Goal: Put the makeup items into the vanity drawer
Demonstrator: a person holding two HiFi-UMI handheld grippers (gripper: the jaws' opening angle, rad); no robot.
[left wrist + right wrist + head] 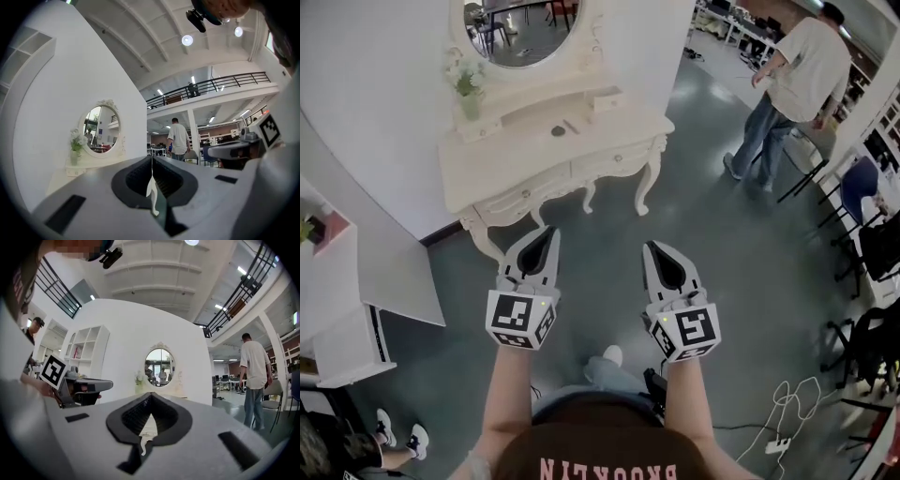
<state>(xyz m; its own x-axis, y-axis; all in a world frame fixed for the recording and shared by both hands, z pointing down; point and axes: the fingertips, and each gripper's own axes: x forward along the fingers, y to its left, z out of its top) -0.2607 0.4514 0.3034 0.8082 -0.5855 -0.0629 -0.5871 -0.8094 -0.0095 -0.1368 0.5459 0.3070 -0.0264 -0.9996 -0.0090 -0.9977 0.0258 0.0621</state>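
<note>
The cream vanity (487,169) stands against the white wall ahead, with an oval mirror (525,33) and a flower vase (469,89). Its two drawer fronts (525,195) look closed. A small dark round item (558,131) lies on its top; it is too small to identify. My left gripper (551,232) and right gripper (649,247) are held level side by side over the floor, short of the vanity. Both are shut with nothing between the jaws. The left gripper (151,157) points toward the mirror (98,131). The right gripper (150,394) also faces the mirror (159,365).
A person (797,84) stands at the back right beside chairs (862,187). A white shelf unit (337,309) sits at the left. Cables (787,412) lie on the floor at the lower right. Someone's shoes (398,436) show at the bottom left.
</note>
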